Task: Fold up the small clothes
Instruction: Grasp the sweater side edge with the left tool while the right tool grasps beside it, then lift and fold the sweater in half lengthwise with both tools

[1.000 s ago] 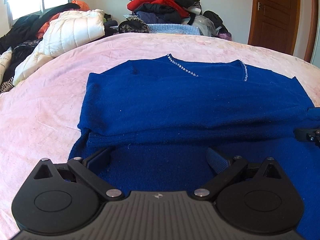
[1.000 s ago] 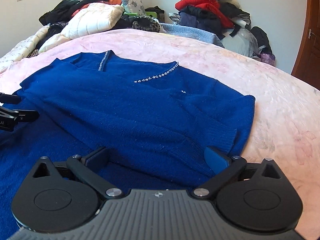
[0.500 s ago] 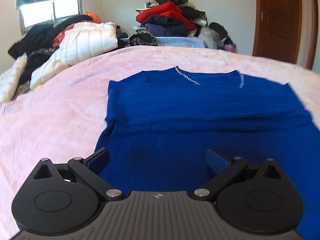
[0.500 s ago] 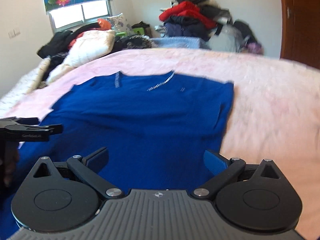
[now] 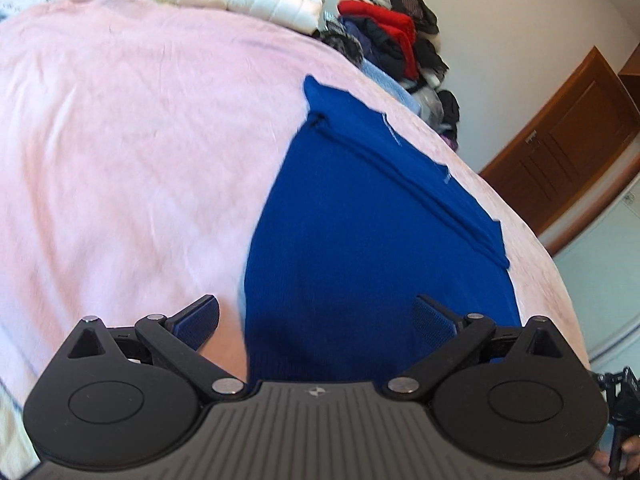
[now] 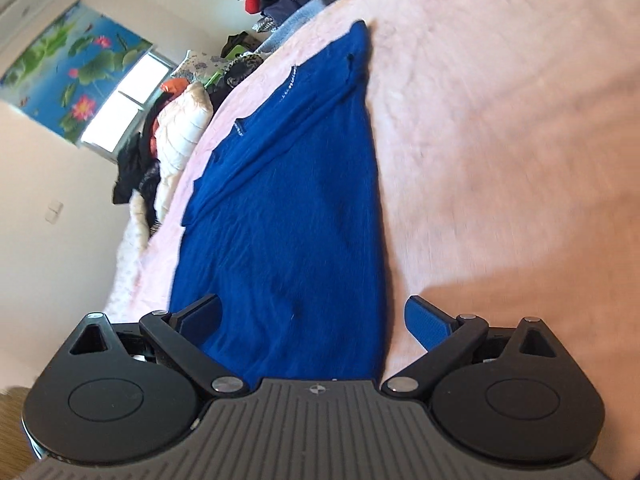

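A deep blue knitted sweater (image 5: 372,248) is lying flat on the pink plush bedspread (image 5: 128,152), filling the centre of both frames, with a fold already running across its upper part near the beaded neckline (image 6: 289,80). Both views are tilting and blurring, so the step in hand is probably a repositioning toward the hem for the next fold. The left claw (image 5: 316,318) is hanging released and empty, straddling the sweater's left side edge at lower centre; the right claw (image 6: 312,318) is likewise spread wide and gripping nothing, straddling the right side edge. Next, each claw needs to close on a hem corner and carry it toward the neckline. Only the left view is showing the brown wooden door (image 5: 560,160) at right; only the right view is showing the lotus-print window blind (image 6: 76,76) at upper left.
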Demonstrator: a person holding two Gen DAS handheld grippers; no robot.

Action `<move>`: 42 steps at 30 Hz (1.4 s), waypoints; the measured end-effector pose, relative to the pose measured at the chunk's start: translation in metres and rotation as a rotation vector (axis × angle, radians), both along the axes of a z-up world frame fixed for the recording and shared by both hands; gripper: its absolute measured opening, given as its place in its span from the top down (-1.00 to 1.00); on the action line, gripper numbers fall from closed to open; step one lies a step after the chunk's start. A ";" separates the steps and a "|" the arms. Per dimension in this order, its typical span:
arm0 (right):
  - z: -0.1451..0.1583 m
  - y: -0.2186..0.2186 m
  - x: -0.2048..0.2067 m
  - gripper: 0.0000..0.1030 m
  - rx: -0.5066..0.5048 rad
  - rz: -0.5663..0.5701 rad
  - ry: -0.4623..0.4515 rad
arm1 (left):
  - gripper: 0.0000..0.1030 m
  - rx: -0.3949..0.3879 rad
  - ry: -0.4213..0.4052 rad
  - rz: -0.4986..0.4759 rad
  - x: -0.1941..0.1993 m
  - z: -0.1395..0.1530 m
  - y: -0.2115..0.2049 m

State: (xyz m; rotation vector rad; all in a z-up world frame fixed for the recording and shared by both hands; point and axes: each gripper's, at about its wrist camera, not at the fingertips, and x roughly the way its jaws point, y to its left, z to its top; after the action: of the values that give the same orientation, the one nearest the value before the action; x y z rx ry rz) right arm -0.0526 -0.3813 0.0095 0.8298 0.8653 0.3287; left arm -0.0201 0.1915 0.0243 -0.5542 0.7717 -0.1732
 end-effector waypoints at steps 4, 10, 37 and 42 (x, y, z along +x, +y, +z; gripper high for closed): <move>0.000 0.001 -0.015 -0.86 0.004 0.005 0.023 | -1.00 -0.074 0.023 -0.021 -0.015 -0.003 0.010; -0.018 0.009 -0.026 -0.82 0.238 0.096 0.106 | -1.00 -0.482 0.138 -0.062 -0.025 -0.031 0.032; -0.020 0.024 -0.024 0.82 0.201 0.165 0.099 | 0.90 -0.281 0.249 -0.079 -0.001 -0.012 0.018; 0.000 0.016 -0.013 0.82 0.260 0.168 0.045 | 0.90 -0.304 0.158 -0.110 0.014 0.019 0.019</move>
State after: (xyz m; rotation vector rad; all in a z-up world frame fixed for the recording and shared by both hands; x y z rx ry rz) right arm -0.0654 -0.3655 0.0097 1.0095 0.9498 0.5807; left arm -0.0057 0.2104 0.0432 -0.8206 0.9377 -0.3548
